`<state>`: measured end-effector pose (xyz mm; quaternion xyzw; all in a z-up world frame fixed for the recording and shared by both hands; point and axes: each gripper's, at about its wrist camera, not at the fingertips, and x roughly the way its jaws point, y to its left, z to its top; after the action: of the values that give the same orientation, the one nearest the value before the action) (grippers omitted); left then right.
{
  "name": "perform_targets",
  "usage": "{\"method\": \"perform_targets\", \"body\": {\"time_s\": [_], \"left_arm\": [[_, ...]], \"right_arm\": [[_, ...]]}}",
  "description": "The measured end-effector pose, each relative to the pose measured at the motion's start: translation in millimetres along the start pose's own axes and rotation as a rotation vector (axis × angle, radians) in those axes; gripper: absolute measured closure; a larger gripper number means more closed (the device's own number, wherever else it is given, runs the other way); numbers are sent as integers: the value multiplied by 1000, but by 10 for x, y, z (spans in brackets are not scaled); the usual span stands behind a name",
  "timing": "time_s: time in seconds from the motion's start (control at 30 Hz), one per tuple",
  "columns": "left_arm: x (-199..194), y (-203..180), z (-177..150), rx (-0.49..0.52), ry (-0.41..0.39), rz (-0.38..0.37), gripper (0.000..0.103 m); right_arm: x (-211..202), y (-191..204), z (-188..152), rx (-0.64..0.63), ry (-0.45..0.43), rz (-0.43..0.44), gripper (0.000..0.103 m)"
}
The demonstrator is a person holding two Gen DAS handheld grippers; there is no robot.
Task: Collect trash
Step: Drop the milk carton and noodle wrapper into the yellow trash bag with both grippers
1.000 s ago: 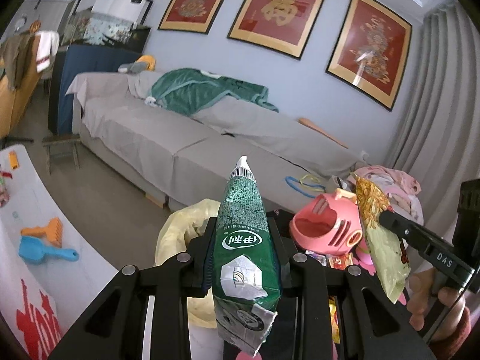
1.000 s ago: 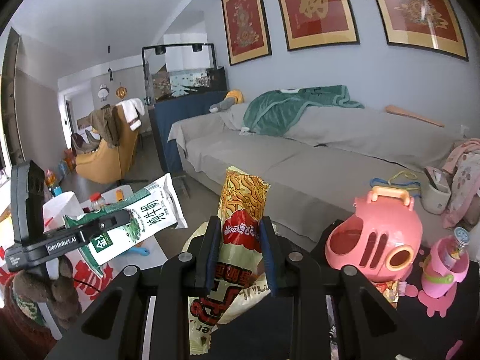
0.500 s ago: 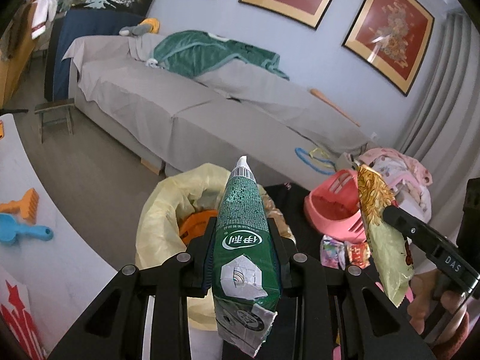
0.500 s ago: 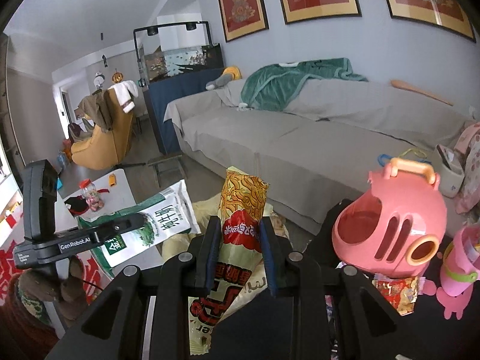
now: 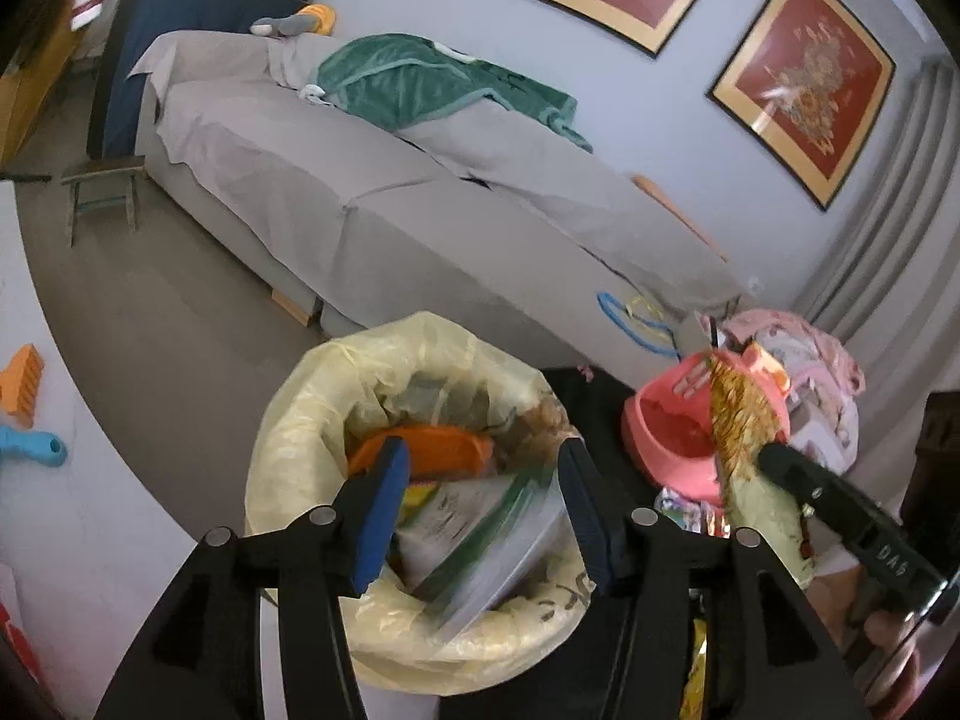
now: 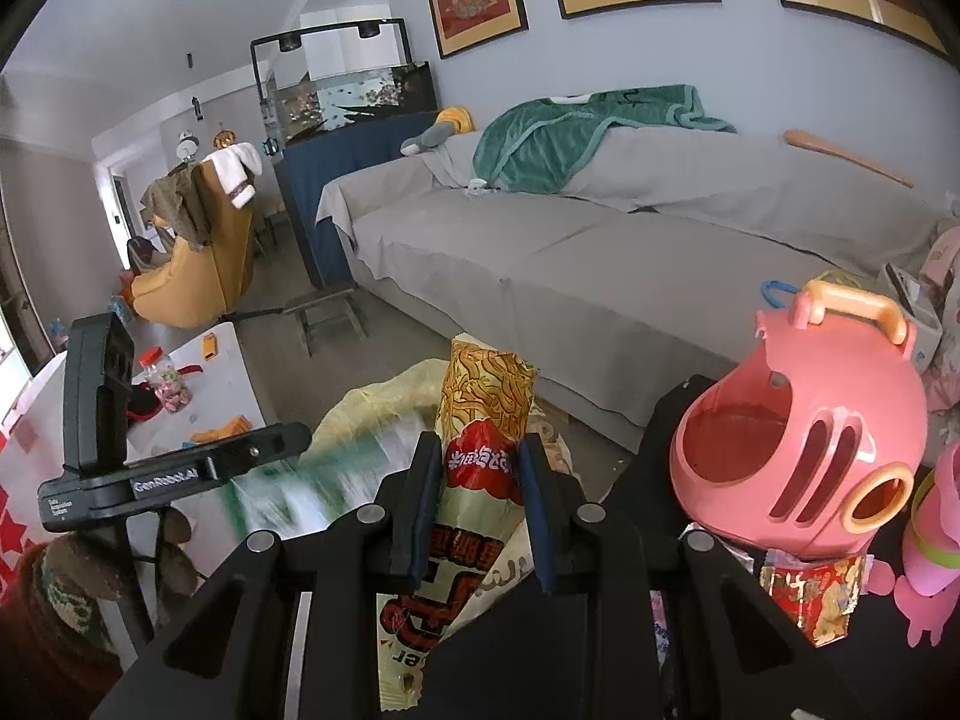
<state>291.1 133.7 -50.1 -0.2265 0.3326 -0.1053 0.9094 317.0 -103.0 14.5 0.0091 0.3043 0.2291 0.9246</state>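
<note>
1. left gripper [image 5: 480, 504] jaws have just been opened above the yellow trash bag [image 5: 300, 420]; the milk carton [image 5: 480, 534] is seen blurred, dropping inside.
2. right gripper [image 6: 477, 504] is clamped on the noodle wrapper [image 6: 483, 420]; release over the bag is judged to be required next.

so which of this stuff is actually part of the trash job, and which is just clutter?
Job:
- milk carton, blurred, dropping into the bin bag
- left gripper, jaws just opened
- noodle wrapper in the right gripper
- red wrapper by the toy

Clutter:
- pink toy
- sofa
- green blanket
- candy jar
</note>
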Motion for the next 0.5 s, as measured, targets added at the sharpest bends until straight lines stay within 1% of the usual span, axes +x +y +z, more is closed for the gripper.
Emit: {"method": "perform_targets", "body": {"time_s": [0.13, 0.37, 0.5], "left_arm": [[-84, 149, 0, -35, -26, 29, 50], [-195, 357, -93, -58, -29, 67, 50], [-229, 407, -143, -48, -30, 83, 50]], "right_arm": [[122, 69, 31, -14, 5, 5, 78], [426, 248, 129, -51, 17, 29, 78], [709, 464, 143, -82, 64, 75, 78]]}}
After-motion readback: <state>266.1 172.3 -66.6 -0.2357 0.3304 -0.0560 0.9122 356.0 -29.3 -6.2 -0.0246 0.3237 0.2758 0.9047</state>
